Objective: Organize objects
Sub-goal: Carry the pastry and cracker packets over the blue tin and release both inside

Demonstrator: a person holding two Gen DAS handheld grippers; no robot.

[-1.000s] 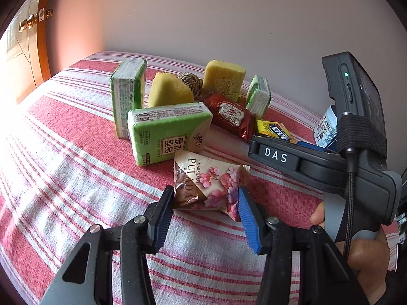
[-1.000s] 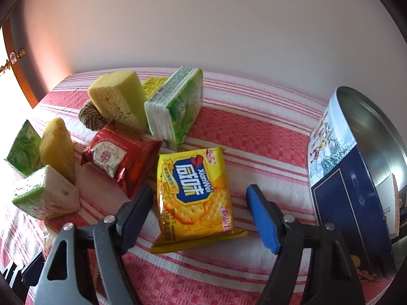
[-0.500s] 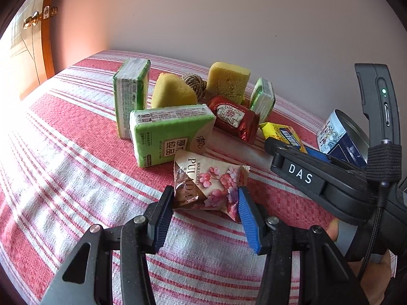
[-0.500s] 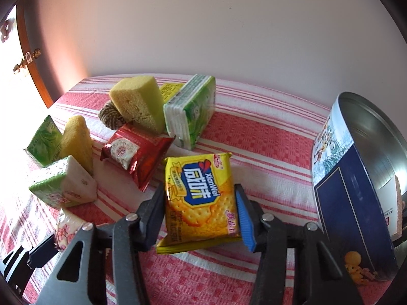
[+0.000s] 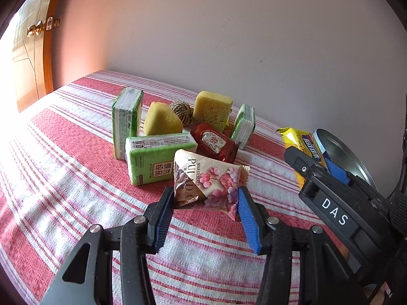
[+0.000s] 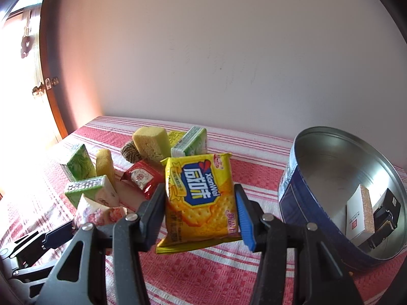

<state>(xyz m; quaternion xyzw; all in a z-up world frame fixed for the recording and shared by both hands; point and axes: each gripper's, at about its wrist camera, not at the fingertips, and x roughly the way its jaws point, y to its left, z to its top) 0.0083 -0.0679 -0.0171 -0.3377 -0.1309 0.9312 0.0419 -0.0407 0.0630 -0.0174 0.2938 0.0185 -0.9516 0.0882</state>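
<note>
Your right gripper (image 6: 199, 203) is pinching the yellow cracker packet (image 6: 199, 198) by its two side edges, pads pressed in on both sides; the packet is lifted clear of the striped tablecloth (image 6: 254, 178) and hangs upright between the jaws, label facing the camera. In the left wrist view the same packet (image 5: 302, 145) shows in front of the blue tin (image 5: 340, 150)

The tin (image 6: 300, 203) sits just to the right of the packet, tilted so its open mouth faces you. Inside it: a white box (image 6: 358, 213) and a black item (image 6: 384, 213) (can't make out what that one is)

Your left gripper (image 5: 203, 203) is clamped on the marshmallow packet (image 5: 208, 183) with the pink blossom print, both blue pads against its sides. Can't tell if its lower corner touches the cloth or hangs just above it

Pile behind it: green tissue pack (image 5: 157, 160) lying just behind the marshmallow packet, a second green pack (image 5: 126, 119) standing on end behind that, two yellow sponges (image 5: 161, 122) (image 5: 212, 109) with a twine ball (image 5: 182, 111) between them, a red snack packet (image 5: 213, 143) in front of the rear sponge, and a third green pack (image 5: 244, 125) leaning at the right end
</note>
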